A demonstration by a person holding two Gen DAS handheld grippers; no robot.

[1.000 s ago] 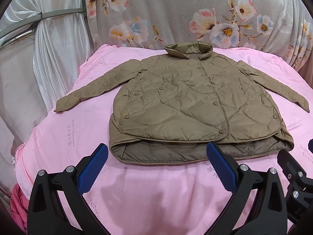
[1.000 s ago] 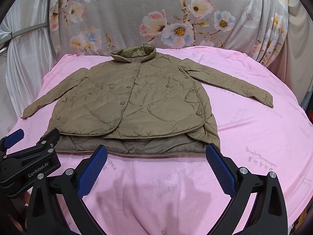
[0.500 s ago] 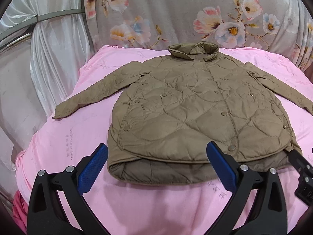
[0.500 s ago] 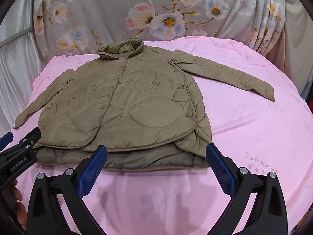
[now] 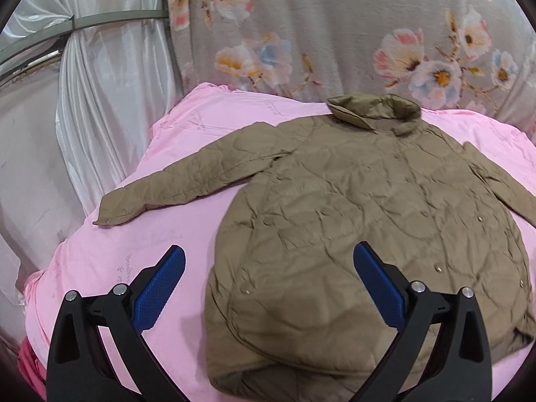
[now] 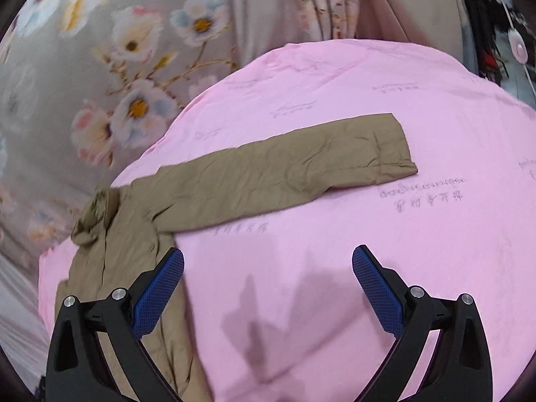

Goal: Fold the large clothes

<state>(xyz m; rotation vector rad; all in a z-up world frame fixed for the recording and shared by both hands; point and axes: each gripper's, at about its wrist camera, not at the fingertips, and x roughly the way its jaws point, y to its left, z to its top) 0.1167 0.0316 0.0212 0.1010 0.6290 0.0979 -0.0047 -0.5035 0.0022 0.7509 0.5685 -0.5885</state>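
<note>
A khaki quilted jacket (image 5: 361,221) lies flat, front up, on a pink bedspread (image 5: 110,268), collar at the far side. Its left sleeve (image 5: 187,181) stretches out to the left. My left gripper (image 5: 268,288) is open and empty, hovering over the jacket's lower left part. In the right wrist view the jacket's right sleeve (image 6: 288,171) lies stretched out to the right, with the collar (image 6: 97,214) at the left. My right gripper (image 6: 268,288) is open and empty above the pink bedspread (image 6: 402,251), just below that sleeve.
A grey floral cloth (image 5: 335,33) hangs behind the bed. A white satin curtain (image 5: 93,100) hangs at the left. Dark items (image 6: 495,40) hang at the far right in the right wrist view. The bedspread drops away at its rounded edges.
Both grippers moved forward over the bed. The left one shifted toward the jacket's left side; the right one swung right, toward the right sleeve. Both stayed open.
</note>
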